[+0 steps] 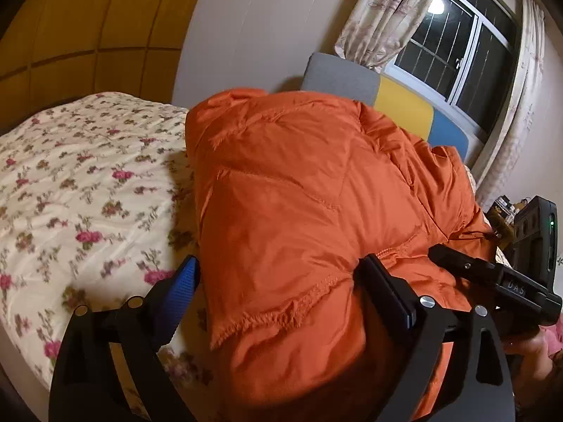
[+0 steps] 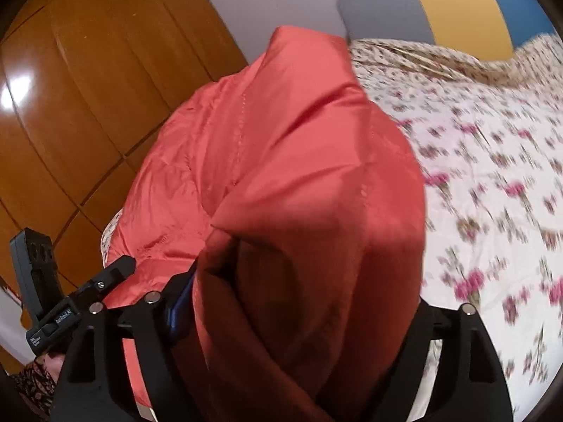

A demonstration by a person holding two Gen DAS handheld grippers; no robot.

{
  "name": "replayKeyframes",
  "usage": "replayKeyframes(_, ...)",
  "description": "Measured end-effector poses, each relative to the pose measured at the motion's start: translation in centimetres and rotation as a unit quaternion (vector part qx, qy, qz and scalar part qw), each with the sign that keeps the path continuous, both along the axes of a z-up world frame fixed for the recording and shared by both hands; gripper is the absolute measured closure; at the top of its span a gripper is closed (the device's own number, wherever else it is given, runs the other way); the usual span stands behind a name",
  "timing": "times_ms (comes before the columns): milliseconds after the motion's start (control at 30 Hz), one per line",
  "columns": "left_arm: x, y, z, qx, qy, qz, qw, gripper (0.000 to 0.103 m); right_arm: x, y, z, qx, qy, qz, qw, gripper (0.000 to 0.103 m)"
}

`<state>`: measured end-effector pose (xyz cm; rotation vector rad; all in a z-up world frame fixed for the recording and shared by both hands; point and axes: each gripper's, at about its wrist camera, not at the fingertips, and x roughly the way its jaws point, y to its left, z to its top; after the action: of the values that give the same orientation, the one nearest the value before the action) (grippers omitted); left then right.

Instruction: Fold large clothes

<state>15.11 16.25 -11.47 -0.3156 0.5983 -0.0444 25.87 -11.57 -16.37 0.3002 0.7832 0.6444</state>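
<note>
A large orange padded jacket [image 1: 299, 190] lies bunched on the floral bedspread [image 1: 77, 183]. In the left wrist view my left gripper [image 1: 281, 288] straddles the jacket's near hem with its fingers wide apart; the blue-padded left finger [image 1: 184, 285] is clear of the cloth. The right gripper [image 1: 492, 277] shows at the right edge, pressed against the jacket. In the right wrist view the jacket [image 2: 281, 176] drapes over my right gripper [image 2: 302, 302] and hides its right finger; the left blue pad [image 2: 179, 306] touches the cloth. Its grip is hidden.
A wooden wardrobe [image 2: 70, 105] stands at the left. A grey, yellow and blue headboard [image 1: 387, 95] is at the back, under a curtained window [image 1: 457, 42]. Bare bedspread [image 2: 492, 176] lies to the right of the jacket.
</note>
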Motion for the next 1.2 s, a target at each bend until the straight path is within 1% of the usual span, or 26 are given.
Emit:
replayKeyframes(33,-0.2,-0.1,-0.2,-0.006,0.002,0.001,1.0000,0.010,-0.4,-0.6,-0.2,0.005,0.014,-0.010,1.000,0.019)
replayKeyframes(67,-0.4,-0.2,-0.3,-0.010,0.007,0.004,0.9999,0.007,-0.7,-1.1,-0.1,0.009,0.023,-0.019,1.000,0.019)
replayKeyframes(100,-0.4,-0.2,-0.3,-0.013,0.011,0.006,0.9998,0.005,-1.5,-1.2,0.4,0.010,0.025,-0.027,0.999,0.019)
replayKeyframes(133,-0.5,-0.2,-0.2,-0.016,0.016,0.008,0.9997,0.005,-1.9,-1.9,1.3,0.005,0.018,-0.041,0.999,0.019)
replayKeyframes(200,-0.8,0.1,0.5,-0.015,0.028,0.018,0.9993,0.005,-2.7,-3.0,3.4,0.000,-0.013,-0.069,0.998,0.019)
replayKeyframes(233,-1.0,0.2,1.1,-0.007,0.032,0.028,0.9990,0.005,-3.0,-3.6,5.0,0.000,-0.040,-0.091,0.995,0.019)
replayKeyframes(267,-1.1,0.3,2.1,0.011,0.032,0.047,0.9983,0.005,-3.0,-3.9,6.6,-0.001,-0.066,-0.108,0.992,0.019)
replayKeyframes(333,-1.1,0.6,3.9,0.032,0.023,0.080,0.9960,0.005,-2.3,-3.3,9.0,-0.009,-0.094,-0.115,0.989,0.023)
replayKeyframes(400,0.0,1.2,5.9,0.032,0.015,0.098,0.9945,0.005,-0.6,-1.4,10.6,-0.029,-0.101,-0.099,0.990,0.032)
replayKeyframes(433,0.6,1.4,6.5,0.033,0.017,0.105,0.9938,0.005,1.0,0.3,10.9,-0.047,-0.095,-0.084,0.991,0.039)
replayKeyframes(467,1.9,1.5,7.2,0.037,0.022,0.116,0.9923,0.005,2.0,1.5,10.9,-0.062,-0.089,-0.074,0.991,0.043)
replayKeyframes(500,3.1,1.6,7.7,0.041,0.026,0.124,0.9912,0.005,2.9,2.3,10.7,-0.072,-0.085,-0.069,0.991,0.050)
replayKeyframes(600,6.7,1.2,8.7,0.055,0.031,0.125,0.9901,0.005,6.3,4.9,8.4,-0.111,-0.055,-0.066,0.990,0.054)
replayKeyframes(633,8.5,0.6,8.9,0.075,0.038,0.121,0.9891,0.005,6.9,5.2,7.8,-0.117,-0.050,-0.067,0.990,0.054)
replayKeyframes(700,10.7,-0.4,8.5,0.105,0.043,0.116,0.9867,0.005,8.1,5.6,6.1,-0.133,-0.034,-0.071,0.988,0.056)
replayKeyframes(733,11.8,-1.0,8.0,0.126,0.050,0.111,0.9845,0.005,9.0,5.5,5.4,-0.136,-0.029,-0.071,0.988,0.056)
replayKeyframes(800,13.8,-1.5,6.6,0.162,0.075,0.107,0.9781,0.005,8.7,5.9,4.1,-0.138,-0.026,-0.073,0.987,0.056)
replayKeyframes(833,14.4,-1.6,5.9,0.165,0.089,0.101,0.9771,0.005,8.9,5.7,3.6,-0.137,-0.028,-0.076,0.987,0.056)
replayKeyframes(867,15.2,-1.5,4.9,0.156,0.106,0.090,0.9780,0.005,9.1,5.7,3.3,-0.134,-0.028,-0.077,0.988,0.056)
replayKeyframes(900,15.6,-1.3,4.1,0.144,0.113,0.087,0.9794,0.004,9.4,5.7,2.9,-0.132,-0.024,-0.076,0.988,0.056)
replayKeyframes(933,15.8,-1.1,3.6,0.138,0.111,0.090,0.9800,0.003,9.6,5.7,2.6,-0.132,-0.020,-0.075,0.988,0.056)
replayKeyframes(1067,16.2,-0.4,2.1,0.120,0.109,0.095,0.9822,0.003,10.3,6.2,1.6,-0.132,-0.009,-0.072,0.989,0.056)
replayKeyframes(1133,16.5,-0.2,1.5,0.117,0.112,0.097,0.9819,0.003,10.4,6.4,1.3,-0.131,-0.005,-0.073,0.989,0.056)
replayKeyframes(1200,16.9,-0.5,1.3,0.122,0.117,0.100,0.9806,0.003,10.5,6.7,1.0,-0.134,-0.004,-0.073,0.988,0.056)
